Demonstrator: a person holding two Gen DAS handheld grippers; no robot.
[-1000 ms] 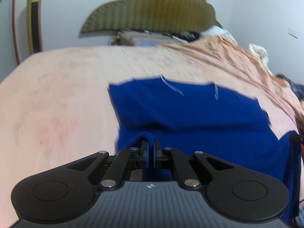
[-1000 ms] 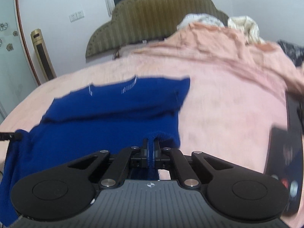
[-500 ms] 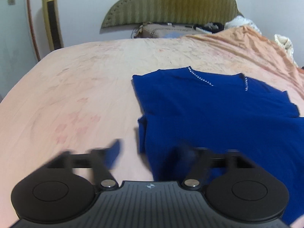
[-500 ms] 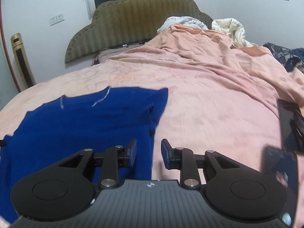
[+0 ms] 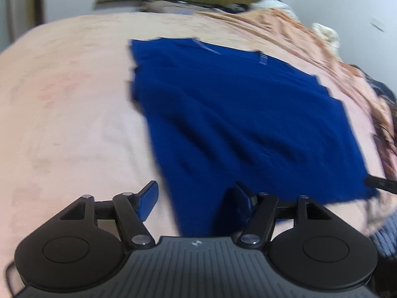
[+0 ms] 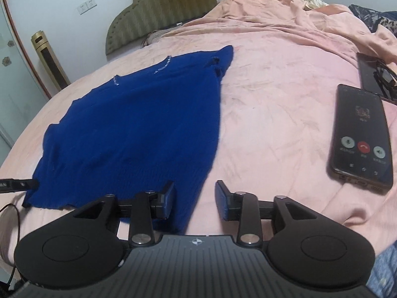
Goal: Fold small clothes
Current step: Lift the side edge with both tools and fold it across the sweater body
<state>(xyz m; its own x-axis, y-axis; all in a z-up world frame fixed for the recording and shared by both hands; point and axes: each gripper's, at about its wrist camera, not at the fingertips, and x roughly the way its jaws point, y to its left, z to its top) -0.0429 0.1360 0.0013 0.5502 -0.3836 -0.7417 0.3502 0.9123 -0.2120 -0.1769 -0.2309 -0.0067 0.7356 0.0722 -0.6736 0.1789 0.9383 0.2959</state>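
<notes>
A dark blue knit top lies spread flat on the pink bed sheet; it also shows in the right wrist view, neckline with small beads toward the headboard. My left gripper is open and empty above the top's near left hem corner. My right gripper is open and empty above the near right hem corner. The other gripper's tip shows at the hem's left edge in the right wrist view.
A phone with a call screen lies on the sheet to the right, a second dark phone with glasses behind it. A rumpled orange-pink quilt is heaped at the far right. The olive headboard stands behind.
Both grippers were shut on the top's hem a second ago. They have opened and let go, and the top now lies flat. Both grippers have drawn back toward the near hem.
</notes>
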